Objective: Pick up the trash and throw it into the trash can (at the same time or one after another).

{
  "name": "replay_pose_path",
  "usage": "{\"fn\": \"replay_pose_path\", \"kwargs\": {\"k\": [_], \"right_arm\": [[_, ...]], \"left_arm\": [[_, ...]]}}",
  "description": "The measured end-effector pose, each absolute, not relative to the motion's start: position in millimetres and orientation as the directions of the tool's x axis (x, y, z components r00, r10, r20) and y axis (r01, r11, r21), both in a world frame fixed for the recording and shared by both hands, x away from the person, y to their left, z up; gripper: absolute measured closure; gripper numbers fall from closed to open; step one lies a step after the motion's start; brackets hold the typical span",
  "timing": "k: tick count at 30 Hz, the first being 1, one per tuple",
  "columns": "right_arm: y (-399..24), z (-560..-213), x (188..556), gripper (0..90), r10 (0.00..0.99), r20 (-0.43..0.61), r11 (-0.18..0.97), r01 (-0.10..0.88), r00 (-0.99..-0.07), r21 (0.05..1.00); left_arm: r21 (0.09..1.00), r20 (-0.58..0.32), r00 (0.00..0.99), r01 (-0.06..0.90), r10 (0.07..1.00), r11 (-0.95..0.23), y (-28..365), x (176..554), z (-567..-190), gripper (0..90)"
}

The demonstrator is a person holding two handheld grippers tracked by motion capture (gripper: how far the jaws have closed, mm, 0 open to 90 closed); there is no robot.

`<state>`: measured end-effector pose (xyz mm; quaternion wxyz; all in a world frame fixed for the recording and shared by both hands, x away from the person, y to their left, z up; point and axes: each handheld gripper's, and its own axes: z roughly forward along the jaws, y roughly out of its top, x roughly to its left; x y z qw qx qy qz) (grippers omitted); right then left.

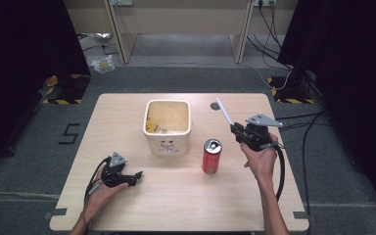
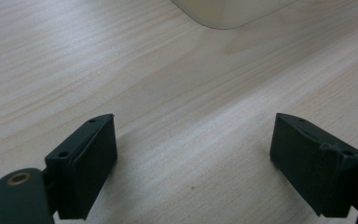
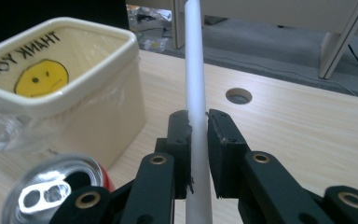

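White straw [image 3: 196,65] pinched in right claw [image 3: 198,135]; left claw [image 2: 193,154] agape; bag-lined bin [image 1: 167,128], opened soda can [image 1: 212,155].

Two things stand on the tabletop [image 1: 186,200] as obstacles: a cream square bin [image 1: 167,126] near the middle toward the far edge, and a red soda can [image 1: 212,156] just beside its near right corner, apart from it by a narrow gap. A white straw [image 1: 224,112] clamped in the right gripper [image 1: 237,130] slants over the right half, above the can's right. The left gripper [image 1: 136,175] lies near the left near corner, jaws apart over bare wood. The near edge strip and the far corners are free; a small cable hole [image 1: 215,105] lies by the far edge.
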<state>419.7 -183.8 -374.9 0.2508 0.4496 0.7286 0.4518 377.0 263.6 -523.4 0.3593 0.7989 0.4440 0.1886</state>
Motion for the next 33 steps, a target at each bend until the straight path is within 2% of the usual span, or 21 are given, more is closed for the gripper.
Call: {"fn": "replay_pose_path", "kwargs": {"k": [33], "right_arm": [[-83.0,-312.7,473.3,79.4,0.802,0.038,0.241,0.381,-0.596,0.893]], "left_arm": [[0.743,-0.019,0.534,0.574,0.846,-0.345,263.5,377.0,-523.5,13.7]]}}
